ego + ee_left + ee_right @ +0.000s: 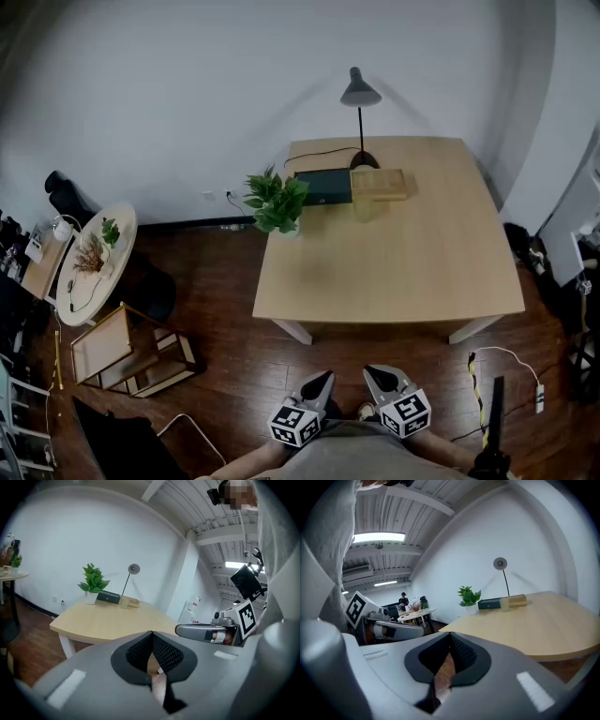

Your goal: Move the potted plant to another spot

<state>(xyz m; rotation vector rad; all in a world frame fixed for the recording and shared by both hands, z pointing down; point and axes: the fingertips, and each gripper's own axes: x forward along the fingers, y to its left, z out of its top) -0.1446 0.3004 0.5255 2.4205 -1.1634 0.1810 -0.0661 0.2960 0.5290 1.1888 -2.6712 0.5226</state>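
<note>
At the far left corner of the big pale wooden desk [394,272] stands the leafy green potted plant [277,200]. The left tongs [318,382] and right tongs [380,378], shut tight and empty, are well back from it. The plant lies ahead and leftward, nearer the left tongs.

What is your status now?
Left gripper and right gripper shut, empty. Potted plant untouched at table's far left corner. Dark box close beside it.

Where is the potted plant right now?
In the head view, the potted plant stands at the far left corner of the table, just left of the dark box, near the desk lamp.
</note>
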